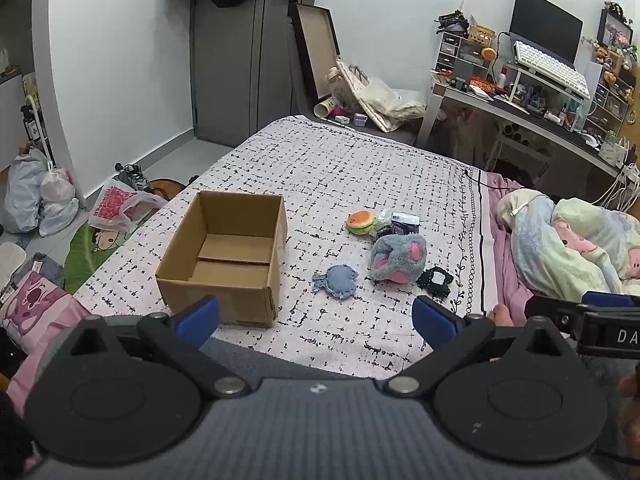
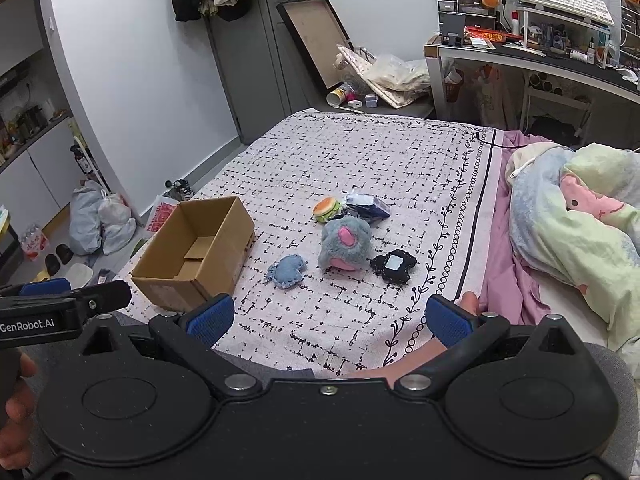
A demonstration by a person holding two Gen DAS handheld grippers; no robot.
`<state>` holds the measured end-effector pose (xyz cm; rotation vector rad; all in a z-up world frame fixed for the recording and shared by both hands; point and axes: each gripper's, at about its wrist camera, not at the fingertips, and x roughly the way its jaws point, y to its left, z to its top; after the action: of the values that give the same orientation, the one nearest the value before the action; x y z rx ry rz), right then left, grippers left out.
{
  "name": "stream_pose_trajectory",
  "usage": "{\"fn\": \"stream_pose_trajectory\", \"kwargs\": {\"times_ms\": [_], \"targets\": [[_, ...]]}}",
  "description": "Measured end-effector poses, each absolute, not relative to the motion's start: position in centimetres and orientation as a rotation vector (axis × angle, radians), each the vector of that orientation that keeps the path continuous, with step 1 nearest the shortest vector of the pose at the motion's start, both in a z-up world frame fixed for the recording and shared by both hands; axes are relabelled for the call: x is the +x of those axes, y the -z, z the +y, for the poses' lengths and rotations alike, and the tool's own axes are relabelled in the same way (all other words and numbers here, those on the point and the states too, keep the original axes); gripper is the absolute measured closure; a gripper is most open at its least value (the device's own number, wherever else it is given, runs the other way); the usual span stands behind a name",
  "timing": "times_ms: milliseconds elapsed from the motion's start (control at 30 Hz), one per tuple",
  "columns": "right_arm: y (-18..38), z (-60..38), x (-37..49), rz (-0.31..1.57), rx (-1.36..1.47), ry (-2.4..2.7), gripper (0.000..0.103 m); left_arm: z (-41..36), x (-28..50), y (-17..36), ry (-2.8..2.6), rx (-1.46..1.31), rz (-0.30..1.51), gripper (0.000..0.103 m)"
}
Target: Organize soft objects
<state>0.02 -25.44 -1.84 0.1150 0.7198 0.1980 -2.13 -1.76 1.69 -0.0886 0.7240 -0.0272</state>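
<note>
- Two grippers, left [image 1: 316, 318] and right [image 2: 328, 320], are being held spread wide and empty above the bed [image 1: 360, 160].
- Five soft toys [image 1: 396, 258] are lying clustered beside an empty cardboard box [image 1: 224, 256].

The bedspread [image 1: 320, 168] is pale pink with a black broken grid. The box [image 1: 224, 252] is brown, the big plush toy [image 1: 396, 258] grey and pink.

Two side-by-side wrist views from the bed's [image 1: 320, 168] near edge, sharing its top.
</note>
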Motion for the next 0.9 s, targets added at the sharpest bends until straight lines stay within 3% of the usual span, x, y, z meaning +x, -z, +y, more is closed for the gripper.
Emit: {"fn": "stream_pose_trajectory", "kwargs": {"times_ms": [900], "targets": [[1.85, -25.52, 0.13, 0.717, 0.116, -0.190, 0.000, -1.36, -2.06, -1.54, 0.026, -0.103, 0.722, 0.001]]}}
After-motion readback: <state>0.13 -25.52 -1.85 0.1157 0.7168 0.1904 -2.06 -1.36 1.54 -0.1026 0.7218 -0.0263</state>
